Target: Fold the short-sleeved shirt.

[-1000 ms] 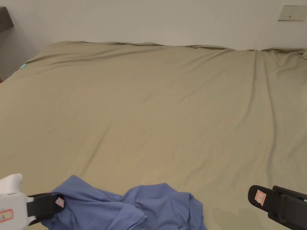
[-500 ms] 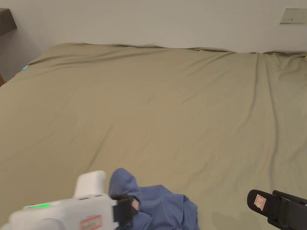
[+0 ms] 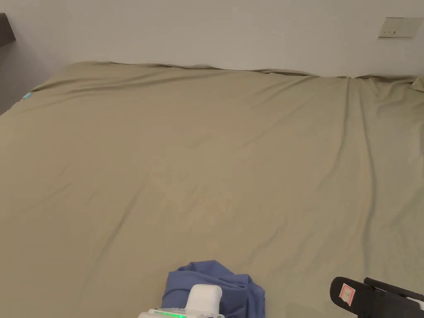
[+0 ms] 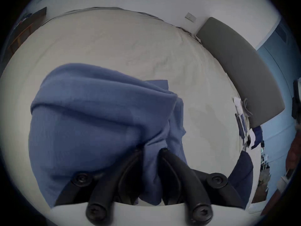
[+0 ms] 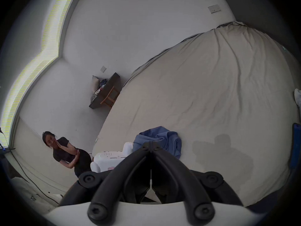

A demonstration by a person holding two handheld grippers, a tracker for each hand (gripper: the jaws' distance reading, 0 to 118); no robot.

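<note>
The blue short-sleeved shirt (image 3: pixel 215 279) lies bunched in a heap at the near edge of the tan bed (image 3: pixel 207 157). In the left gripper view my left gripper (image 4: pixel 150 149) is shut on a fold of the blue shirt (image 4: pixel 97 115), which drapes up over both jaws. Its white body (image 3: pixel 203 300) shows at the bottom of the head view, right behind the heap. My right gripper (image 5: pixel 151 142) is shut with nothing between its jaws, and it hovers at the lower right (image 3: pixel 345 292), apart from the shirt (image 5: pixel 161 139).
The tan sheet spreads wide and wrinkled up to a white wall (image 3: pixel 207 29). A grey headboard (image 4: pixel 241 69) stands along the bed's right side. A dark shelf (image 5: pixel 105 91) hangs on the wall. A person (image 5: pixel 68 154) in dark clothes sits by the wall on the left.
My left gripper has swept from the far left to the middle, dragging the spread shirt into a compact heap. The right gripper has stayed at the lower right.
</note>
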